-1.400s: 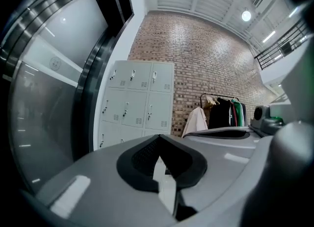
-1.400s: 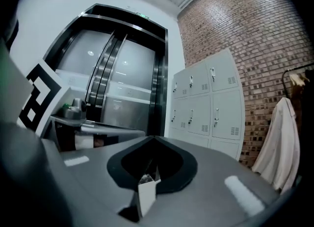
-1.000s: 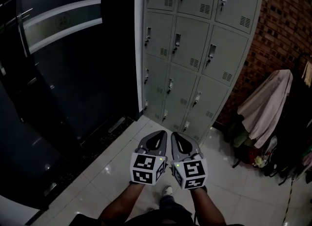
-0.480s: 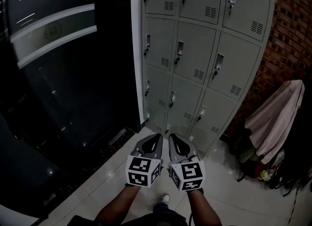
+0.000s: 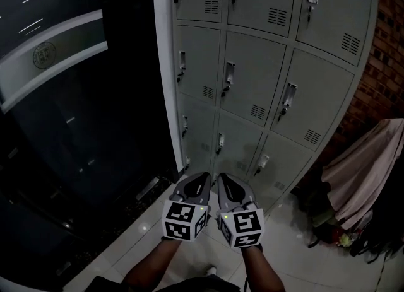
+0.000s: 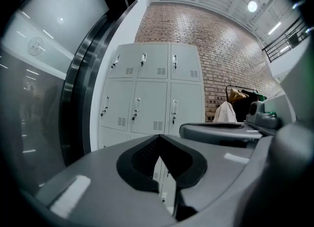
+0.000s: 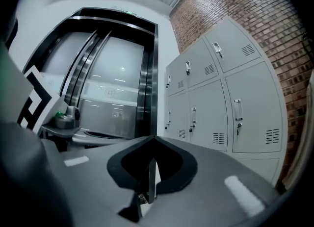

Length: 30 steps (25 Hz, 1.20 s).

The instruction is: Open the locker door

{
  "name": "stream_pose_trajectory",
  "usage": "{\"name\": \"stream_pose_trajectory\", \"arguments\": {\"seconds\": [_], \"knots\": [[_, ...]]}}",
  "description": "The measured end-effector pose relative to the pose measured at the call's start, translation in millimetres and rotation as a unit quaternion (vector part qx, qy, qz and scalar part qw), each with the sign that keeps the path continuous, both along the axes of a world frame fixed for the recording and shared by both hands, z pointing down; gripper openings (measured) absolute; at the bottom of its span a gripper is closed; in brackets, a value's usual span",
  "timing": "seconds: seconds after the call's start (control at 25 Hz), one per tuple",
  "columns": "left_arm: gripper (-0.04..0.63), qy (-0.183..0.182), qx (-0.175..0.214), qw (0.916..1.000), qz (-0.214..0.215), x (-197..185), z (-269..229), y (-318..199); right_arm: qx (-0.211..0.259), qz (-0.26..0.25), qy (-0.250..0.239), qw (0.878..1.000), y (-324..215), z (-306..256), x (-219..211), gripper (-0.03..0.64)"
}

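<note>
A bank of grey metal lockers (image 5: 252,82) stands ahead, every door closed, each with a small latch handle (image 5: 228,73) and vent slots. The lockers also show in the left gripper view (image 6: 147,103) and the right gripper view (image 7: 221,103). My left gripper (image 5: 202,178) and right gripper (image 5: 223,178) are held side by side low in front of the bottom locker row, well short of any door. The jaws of both are shut with nothing between them, as the left gripper (image 6: 158,136) and right gripper (image 7: 153,138) show in their own views.
A dark glass door (image 5: 63,95) with a black frame fills the left side. A brick wall (image 5: 386,45) runs behind the lockers on the right. A pale garment (image 5: 366,171) hangs over bags (image 5: 353,237) at the right. Glossy white floor tiles (image 5: 151,234) lie below.
The lockers have grown larger and shifted up and right in the head view as I come nearer. Both grippers stay together, shut, slightly closer to the bottom row.
</note>
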<state>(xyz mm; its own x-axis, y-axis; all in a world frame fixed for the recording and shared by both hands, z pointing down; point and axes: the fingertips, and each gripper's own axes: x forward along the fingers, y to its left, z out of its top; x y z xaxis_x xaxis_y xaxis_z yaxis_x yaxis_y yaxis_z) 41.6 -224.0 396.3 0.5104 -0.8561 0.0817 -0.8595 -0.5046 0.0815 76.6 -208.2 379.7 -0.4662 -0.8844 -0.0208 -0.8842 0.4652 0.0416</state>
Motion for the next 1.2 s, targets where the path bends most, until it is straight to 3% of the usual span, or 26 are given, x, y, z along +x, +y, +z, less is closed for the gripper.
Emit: {"name": "stream_pose_trajectory", "arguments": {"seconds": [0.52, 1.2], "knots": [[0.006, 0.027, 0.017, 0.9995, 0.002, 5.9, -20.1, -97.7, 0.023, 0.013, 0.000, 1.000, -107.1, -25.9, 2.3, -0.003], [0.005, 0.037, 0.048, 0.9963, 0.060, -15.7, -60.1, -309.3, 0.048, 0.090, 0.005, 0.995, -325.5, -60.2, -9.2, 0.013]]}}
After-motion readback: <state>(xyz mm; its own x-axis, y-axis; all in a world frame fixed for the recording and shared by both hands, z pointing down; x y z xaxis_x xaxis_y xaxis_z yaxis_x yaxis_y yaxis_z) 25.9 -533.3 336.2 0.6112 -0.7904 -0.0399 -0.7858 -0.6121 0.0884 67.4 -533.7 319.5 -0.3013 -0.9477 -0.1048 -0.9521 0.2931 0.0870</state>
